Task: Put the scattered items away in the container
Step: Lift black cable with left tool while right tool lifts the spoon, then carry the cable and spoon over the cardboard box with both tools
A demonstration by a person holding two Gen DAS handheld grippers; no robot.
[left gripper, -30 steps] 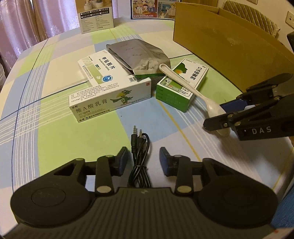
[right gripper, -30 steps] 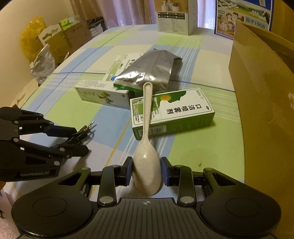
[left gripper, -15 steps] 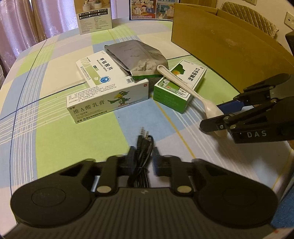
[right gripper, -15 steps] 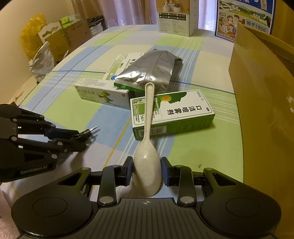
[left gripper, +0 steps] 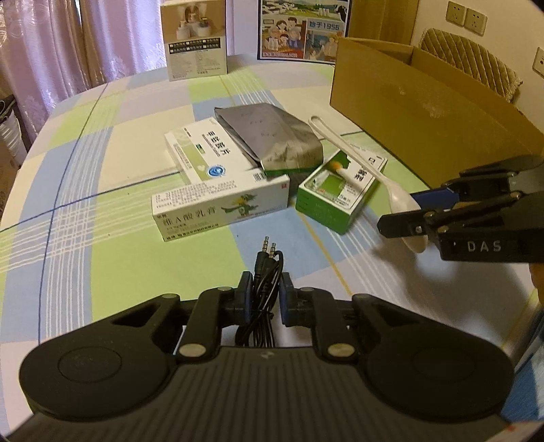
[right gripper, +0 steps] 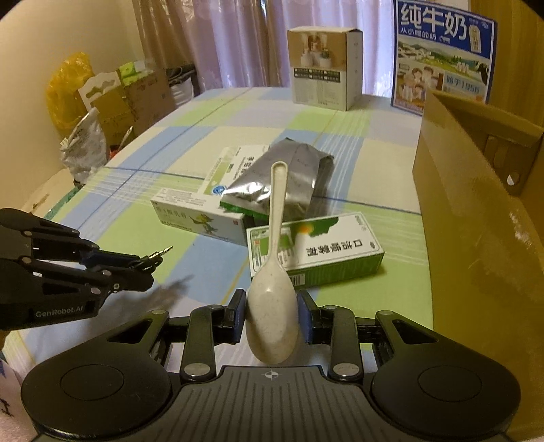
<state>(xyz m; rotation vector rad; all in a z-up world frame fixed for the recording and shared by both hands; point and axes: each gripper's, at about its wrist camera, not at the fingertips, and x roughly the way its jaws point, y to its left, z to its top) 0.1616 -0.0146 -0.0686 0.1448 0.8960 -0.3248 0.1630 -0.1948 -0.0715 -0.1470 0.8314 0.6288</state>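
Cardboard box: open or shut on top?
Open: the cardboard box shows raised flaps and an uncovered top edge; its inside is hidden.

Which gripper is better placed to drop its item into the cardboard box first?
The right gripper. It is shut on the white spoon, and the cardboard box stands right beside it. The left gripper, shut on the black audio cable, is farther from the box.

1. A table [left gripper: 85, 190] wore a cloth checked in green, blue and cream.
2. Pale pink curtains [right gripper: 238, 44] hung behind it.
3. A cream wall [left gripper: 503, 30] carried white sockets [left gripper: 465, 20].
4. A quilted chair back [left gripper: 472, 64] stood nearby.
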